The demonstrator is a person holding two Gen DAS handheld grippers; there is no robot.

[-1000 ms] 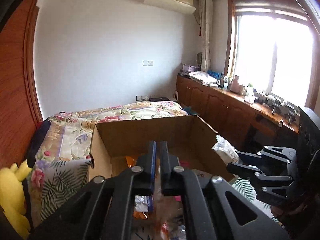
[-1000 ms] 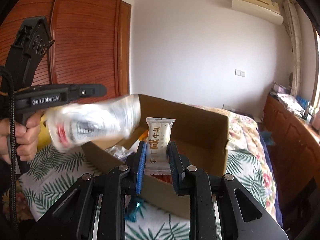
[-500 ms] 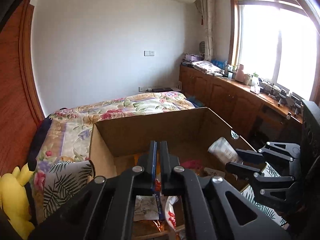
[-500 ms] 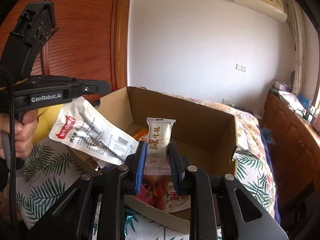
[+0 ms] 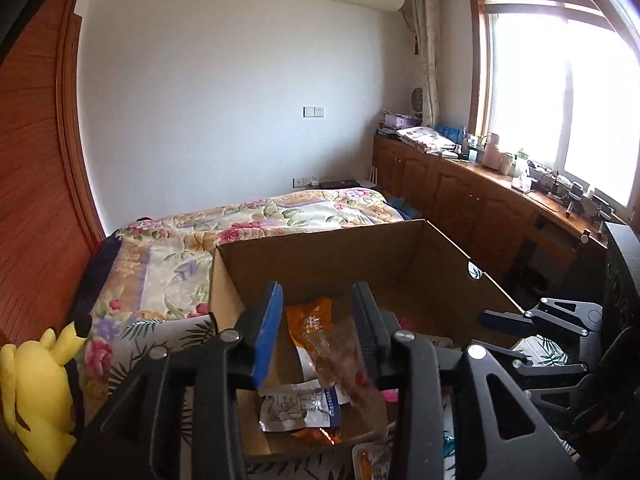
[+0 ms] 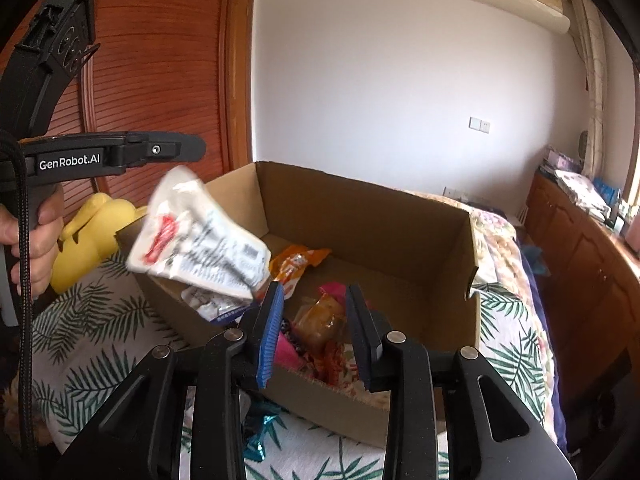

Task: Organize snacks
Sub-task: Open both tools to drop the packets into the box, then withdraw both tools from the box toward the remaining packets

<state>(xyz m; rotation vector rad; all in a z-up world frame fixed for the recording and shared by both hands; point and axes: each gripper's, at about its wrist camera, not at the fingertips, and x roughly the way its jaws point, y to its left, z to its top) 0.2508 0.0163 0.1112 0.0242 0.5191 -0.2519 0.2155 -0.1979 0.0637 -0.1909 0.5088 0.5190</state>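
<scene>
Cardboard box (image 6: 400, 216) on the bed (image 6: 100, 320) takes both snacks: the left gripper (image 5: 318, 320) and right gripper (image 6: 314, 320) have just opened their jaws, now apart and empty. The white packet (image 6: 200, 236) is falling toward the box; the small bar is gone from view.

Both jaws just opened; white packet (image 6: 200, 236) dropping blurred over box (image 6: 360, 208); right's packet gone.

Sunlit bedrm: window (image 5: 560, 100), wood cabinets (image 5: 460, 196)
</scene>
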